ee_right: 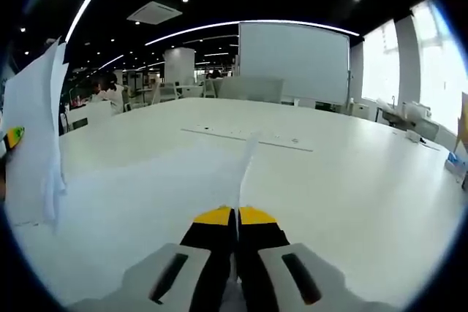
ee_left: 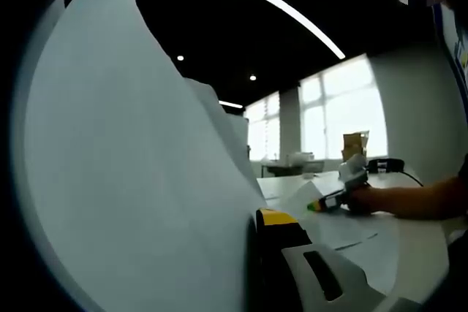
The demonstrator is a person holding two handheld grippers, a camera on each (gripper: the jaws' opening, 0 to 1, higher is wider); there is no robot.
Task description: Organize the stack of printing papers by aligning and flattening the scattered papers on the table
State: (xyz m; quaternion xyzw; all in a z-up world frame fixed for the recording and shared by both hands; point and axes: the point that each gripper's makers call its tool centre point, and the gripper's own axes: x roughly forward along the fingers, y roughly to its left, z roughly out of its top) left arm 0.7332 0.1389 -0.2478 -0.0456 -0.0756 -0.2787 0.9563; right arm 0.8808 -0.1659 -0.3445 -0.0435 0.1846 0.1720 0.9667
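White tabletop point(ee_right: 351, 180) in an open office: your right gripper point(ee_right: 237, 218) has its jaws pressed together on a paper sheet point(ee_right: 245, 169) standing edge-on. Your left gripper point(ee_left: 281, 228) grips raised papers point(ee_left: 139, 180) blocking its view; jaw gap hidden.

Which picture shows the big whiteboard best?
The right gripper view: the whiteboard stands whole behind the white table, past the right tool pinching a paper sheet. The left gripper view gives no look at it.
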